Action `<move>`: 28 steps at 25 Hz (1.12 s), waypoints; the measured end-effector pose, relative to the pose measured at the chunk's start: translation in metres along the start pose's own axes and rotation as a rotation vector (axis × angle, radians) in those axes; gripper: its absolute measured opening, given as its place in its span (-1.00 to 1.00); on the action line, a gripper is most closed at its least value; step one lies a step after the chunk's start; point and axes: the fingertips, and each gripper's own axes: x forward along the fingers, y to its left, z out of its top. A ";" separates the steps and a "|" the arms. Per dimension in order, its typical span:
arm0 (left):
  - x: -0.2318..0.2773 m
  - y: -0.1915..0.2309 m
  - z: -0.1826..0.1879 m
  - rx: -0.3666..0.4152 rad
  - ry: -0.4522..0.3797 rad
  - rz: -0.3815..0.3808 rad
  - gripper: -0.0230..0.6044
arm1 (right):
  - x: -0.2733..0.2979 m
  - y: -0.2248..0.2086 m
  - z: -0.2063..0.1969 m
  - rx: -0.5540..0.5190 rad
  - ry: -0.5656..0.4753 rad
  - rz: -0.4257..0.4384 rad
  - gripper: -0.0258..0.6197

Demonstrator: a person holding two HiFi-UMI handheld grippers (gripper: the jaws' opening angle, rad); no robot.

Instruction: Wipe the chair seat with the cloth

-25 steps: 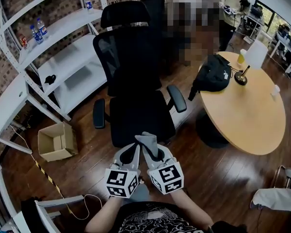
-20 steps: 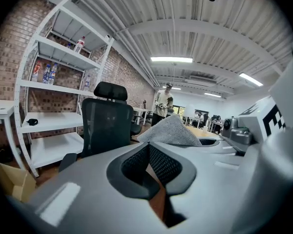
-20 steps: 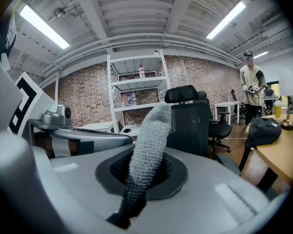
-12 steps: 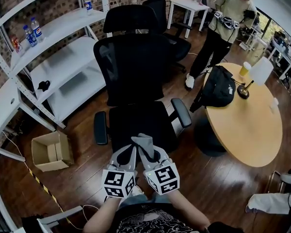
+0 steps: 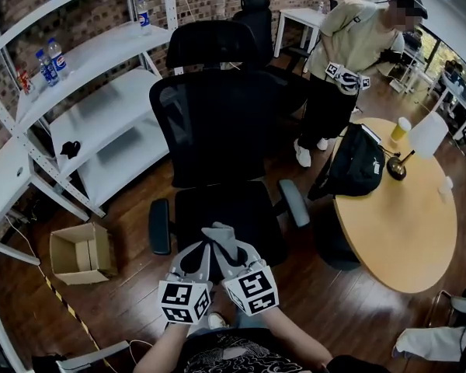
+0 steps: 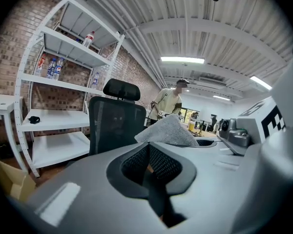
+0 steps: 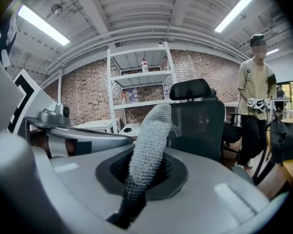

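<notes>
Holding the cloth [image 5: 221, 238] is done by the right gripper [image 5: 233, 252] alone. Its jaws are closed on a narrow fold of it, and the rest of the cloth stands up free above them. The left gripper [image 5: 200, 250] is carried just beside the right one. Its jaws are pressed together and nothing is seen between them; the cloth only passes near their tips. In the head view the cloth is seen over the front edge of the seat [image 5: 225, 204]. It seems to be held in the air there, and no contact with the seat can be confirmed.

Several things could go wrong from here:

- **Slipping cloth.** Only a small part of the cloth is gripped, so it may be pulled out of the jaws when it is dragged over the seat fabric.
- **Jaws on the seat.** The free end points upward, so if the gripper is lowered without being turned, the seat may be met by the hard jaws and not by the cloth.
- **Moving chair.** The base of the chair is hidden, but a chair of this kind can probably turn or roll. The seat may then be pushed away by a firm stroke.
- **Side hits.** A wide stroke could be stopped by the left armrest [image 5: 159, 225] or the right armrest [image 5: 294, 202].
- **Crowded grippers.** The grippers are so close that the cloth could be knocked or caught by the left one.
</notes>
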 end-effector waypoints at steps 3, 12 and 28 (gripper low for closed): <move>0.020 0.007 0.001 -0.016 0.006 0.016 -0.91 | 0.018 -0.015 -0.001 -0.009 0.015 0.022 -0.86; 0.065 0.025 -0.005 -0.070 0.023 0.047 -0.91 | 0.064 -0.055 -0.004 -0.068 0.054 0.083 -0.87; 0.158 0.123 -0.052 -0.238 0.020 0.161 -0.91 | 0.262 -0.115 -0.095 -0.283 0.280 0.311 -0.87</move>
